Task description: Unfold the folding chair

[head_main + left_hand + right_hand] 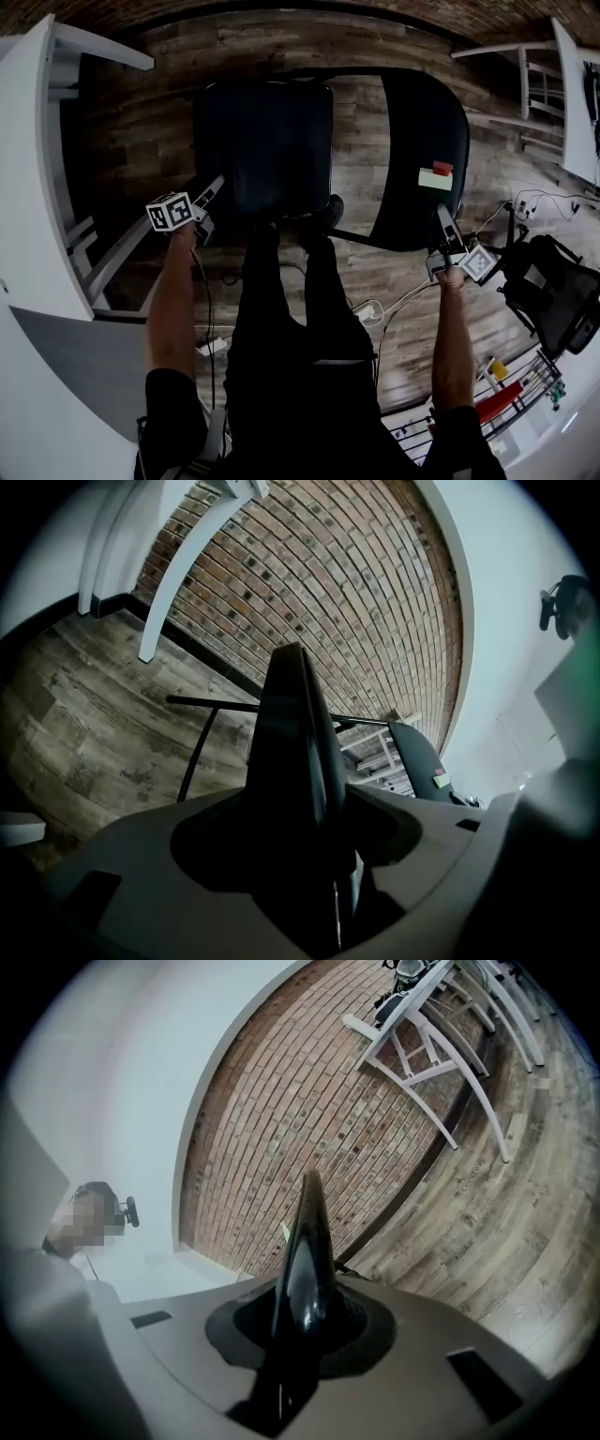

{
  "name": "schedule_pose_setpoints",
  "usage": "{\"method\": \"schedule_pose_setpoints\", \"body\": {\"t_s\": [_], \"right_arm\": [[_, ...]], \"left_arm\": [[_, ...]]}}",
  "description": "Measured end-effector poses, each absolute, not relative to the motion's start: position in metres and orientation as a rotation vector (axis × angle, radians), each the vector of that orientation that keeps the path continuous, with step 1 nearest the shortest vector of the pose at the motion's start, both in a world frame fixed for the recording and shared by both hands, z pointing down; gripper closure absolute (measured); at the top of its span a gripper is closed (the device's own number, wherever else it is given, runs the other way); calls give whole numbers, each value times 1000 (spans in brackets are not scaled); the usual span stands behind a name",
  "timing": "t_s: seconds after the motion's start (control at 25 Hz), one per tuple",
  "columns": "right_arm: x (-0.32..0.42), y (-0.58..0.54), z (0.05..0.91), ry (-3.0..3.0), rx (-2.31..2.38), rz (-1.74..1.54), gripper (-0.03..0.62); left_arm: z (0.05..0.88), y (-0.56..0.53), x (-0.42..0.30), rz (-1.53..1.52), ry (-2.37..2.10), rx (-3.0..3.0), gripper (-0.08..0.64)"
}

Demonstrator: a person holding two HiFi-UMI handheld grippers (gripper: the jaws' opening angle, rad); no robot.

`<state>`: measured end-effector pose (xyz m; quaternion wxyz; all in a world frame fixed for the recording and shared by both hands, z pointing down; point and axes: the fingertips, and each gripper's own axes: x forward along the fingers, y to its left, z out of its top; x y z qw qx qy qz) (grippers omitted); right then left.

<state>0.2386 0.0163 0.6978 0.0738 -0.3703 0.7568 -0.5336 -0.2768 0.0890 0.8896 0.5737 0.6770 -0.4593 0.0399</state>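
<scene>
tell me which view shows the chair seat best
Head view: nearly the whole seat shows from above. The left gripper view shows only its edge, end-on; the right gripper view shows none of it.

Black folding chair [267, 141], green-and-red tag [435, 176] on its backrest, grey-brown wood-grain plank floor [358, 141], red-brown brick wall [356, 602] with pale mortar, white furniture [37, 187], black-and-white square markers on left hand-held gripper [216, 186] and right hand-held gripper [440, 216]
</scene>
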Motion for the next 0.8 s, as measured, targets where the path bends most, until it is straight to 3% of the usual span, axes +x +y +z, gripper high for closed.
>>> {"method": "schedule_pose_setpoints", "body": {"t_s": [0.8], "right_arm": [[211, 27, 692, 2295, -1135, -1578, 515]], "left_arm": [[903, 93, -305, 127, -1137, 1570, 260]]}}
